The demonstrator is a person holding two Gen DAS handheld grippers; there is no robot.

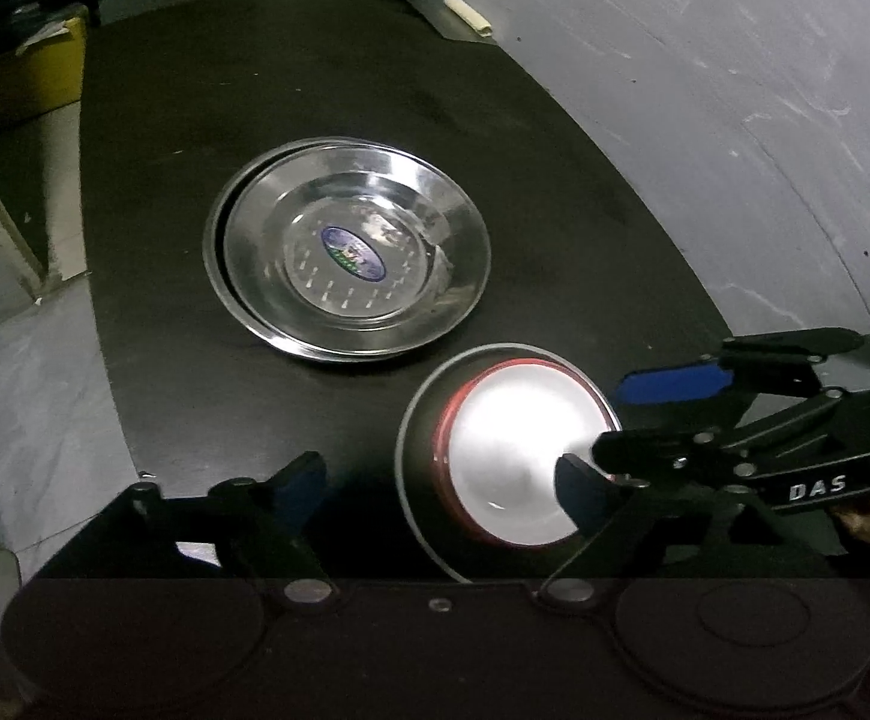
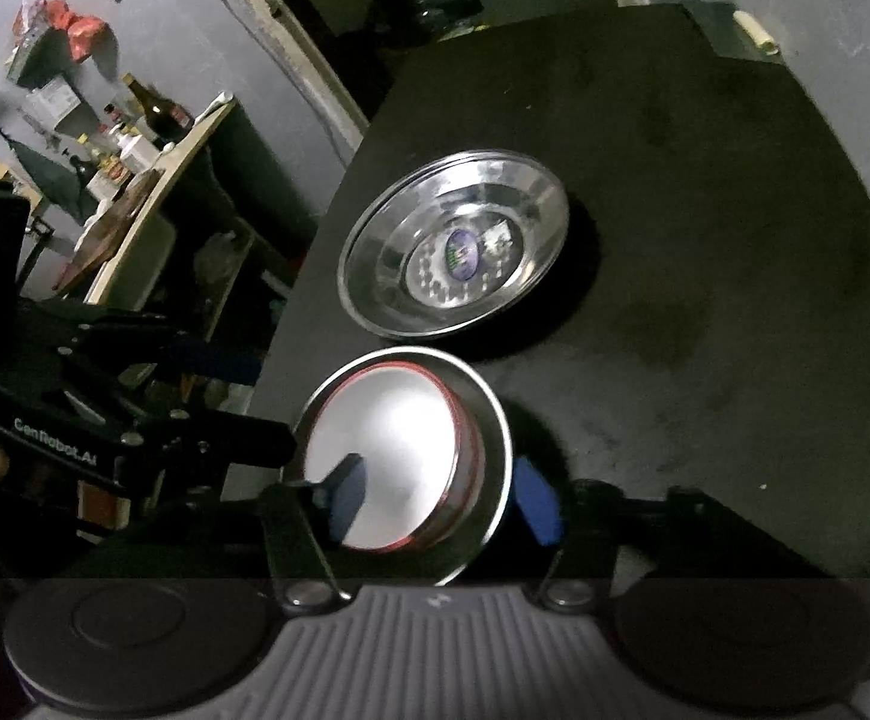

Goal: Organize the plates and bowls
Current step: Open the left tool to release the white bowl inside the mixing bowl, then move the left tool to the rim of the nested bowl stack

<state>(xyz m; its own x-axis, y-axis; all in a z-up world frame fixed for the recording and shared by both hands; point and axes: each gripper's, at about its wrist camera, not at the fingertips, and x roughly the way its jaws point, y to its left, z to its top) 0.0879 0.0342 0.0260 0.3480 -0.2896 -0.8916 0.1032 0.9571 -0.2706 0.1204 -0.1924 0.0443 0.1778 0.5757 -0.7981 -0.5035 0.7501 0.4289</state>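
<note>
Left wrist view: the left gripper (image 1: 435,474) stands wide open and holds nothing; one of its fingers (image 1: 300,474) sits left of the nested bowls, the other reaches in over the white bowl's near right side. The white bowl (image 1: 513,450), red-rimmed, sits inside a steel bowl (image 1: 420,480), and both lie between these fingers on the black table (image 1: 195,120). Ahead of the fingers, well apart from them, 2 steel plates (image 1: 348,258) lie stacked, the upper one slightly offset. The right gripper (image 1: 645,414) comes in from the right, one blue-padded finger out beyond the bowls' rim, the other over their near right edge.

Right wrist view: the right gripper (image 2: 441,495) straddles the bowls' right wall, 1 finger inside the white bowl (image 2: 387,438), the blue pad outside the steel bowl (image 2: 489,420). Whether it presses on the wall I cannot tell. The steel plates (image 2: 453,252) lie ahead.

The steel is likely light, stiff and slippery; the white bowl may chip. A pinch across the rim wall seems the best hold, since the nested pair could slide apart if tilted.
</note>
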